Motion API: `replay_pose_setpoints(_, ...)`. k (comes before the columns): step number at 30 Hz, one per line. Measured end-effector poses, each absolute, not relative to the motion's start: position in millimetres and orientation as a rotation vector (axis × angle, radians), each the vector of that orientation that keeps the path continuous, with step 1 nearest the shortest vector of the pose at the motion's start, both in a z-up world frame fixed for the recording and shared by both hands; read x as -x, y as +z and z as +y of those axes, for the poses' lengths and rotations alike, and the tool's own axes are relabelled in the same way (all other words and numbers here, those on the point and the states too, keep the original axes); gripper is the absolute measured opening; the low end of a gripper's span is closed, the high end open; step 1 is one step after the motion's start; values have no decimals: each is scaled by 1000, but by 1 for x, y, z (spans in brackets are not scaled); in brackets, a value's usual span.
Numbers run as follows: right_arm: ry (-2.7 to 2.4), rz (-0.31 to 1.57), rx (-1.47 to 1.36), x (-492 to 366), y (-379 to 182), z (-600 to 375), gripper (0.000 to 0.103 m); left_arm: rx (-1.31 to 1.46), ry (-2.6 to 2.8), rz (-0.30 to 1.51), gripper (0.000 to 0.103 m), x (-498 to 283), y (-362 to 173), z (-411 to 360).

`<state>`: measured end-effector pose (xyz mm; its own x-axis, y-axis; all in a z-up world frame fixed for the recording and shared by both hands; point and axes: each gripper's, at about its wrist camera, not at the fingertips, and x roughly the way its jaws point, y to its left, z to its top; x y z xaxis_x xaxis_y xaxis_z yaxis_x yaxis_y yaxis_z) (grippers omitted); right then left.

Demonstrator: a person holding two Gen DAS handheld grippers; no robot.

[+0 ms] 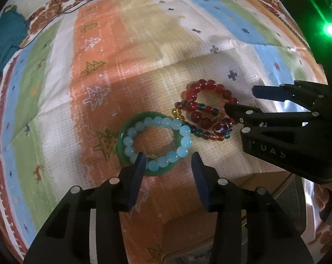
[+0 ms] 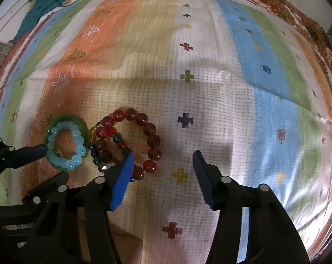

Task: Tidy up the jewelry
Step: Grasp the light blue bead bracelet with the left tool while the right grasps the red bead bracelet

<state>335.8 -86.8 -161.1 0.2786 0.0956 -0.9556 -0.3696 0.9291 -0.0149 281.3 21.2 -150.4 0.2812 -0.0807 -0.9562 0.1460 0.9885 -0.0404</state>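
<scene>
All the jewelry is in one cluster mid-cloth, nothing sorted yet as far as I can see. Pale blue bead bracelet (image 1: 158,142) lies inside/on top of the green bangle (image 1: 124,136). Just to its right, touching it, the multicolour bead strand (image 1: 189,118) runs under the red bead bracelet (image 1: 207,101); those two are tangled together, and there's a small wire ring or charm in the knot that I can't make out through the fisheye blur.

My left gripper (image 1: 168,165) points steeply down at the near rim of the bangle. Jaws parted, nothing clamped: one blue pad (image 1: 137,176) overlaps the bangle's rim in the picture, the other sits over bare cloth to the right. Can't tell if the pad touches.

My right gripper (image 2: 163,171) is over the red bracelet's near side. Jaws also parted, no grasp: left pad (image 2: 122,182) covers the tangle's edge, right pad is well clear over cloth.

No tray, box or stand is visible in either view, so I don't know the target spot. Patterned cloth (image 1: 144,44) is otherwise bare apart from a teal fabric (image 2: 49,2) and a thin cable far side.

Progress: essentially start. Left to do: grab, untangle red from multicolour, separate blue beads from the bangle, place each.
</scene>
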Motion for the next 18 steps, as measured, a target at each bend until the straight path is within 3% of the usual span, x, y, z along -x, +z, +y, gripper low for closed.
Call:
replay_pose_setpoints(3, 321, 1256, 251, -338, -164, -85, 46, -71, -142, 1285, 33, -284, -156, 21)
replay_pose_setpoints(5, 322, 1258, 257, -340, -167, -84, 40, -66, -137, 1283, 23, -285, -157, 23)
replay_pose_setpoints(9, 326, 1252, 274, -342, -173, -81, 36, -55, -139, 1284, 19, -287, -158, 25)
replay_pose_setpoints(10, 327, 1246, 285, -343, -174, -79, 33, -61, -132, 1284, 13, -287, -159, 25)
replay_pose_setpoints(12, 329, 1238, 294, -344, -175, -77, 28, -60, -126, 1283, 12, -288, -160, 25)
replay_pose_setpoints(14, 341, 1233, 295, -344, -176, -76, 16, -66, -113, 1278, 0, -288, -160, 26)
replay_pose_setpoints(18, 349, 1220, 303, -342, -177, -74, 14, -47, -89, 1277, 0, -290, -158, 30)
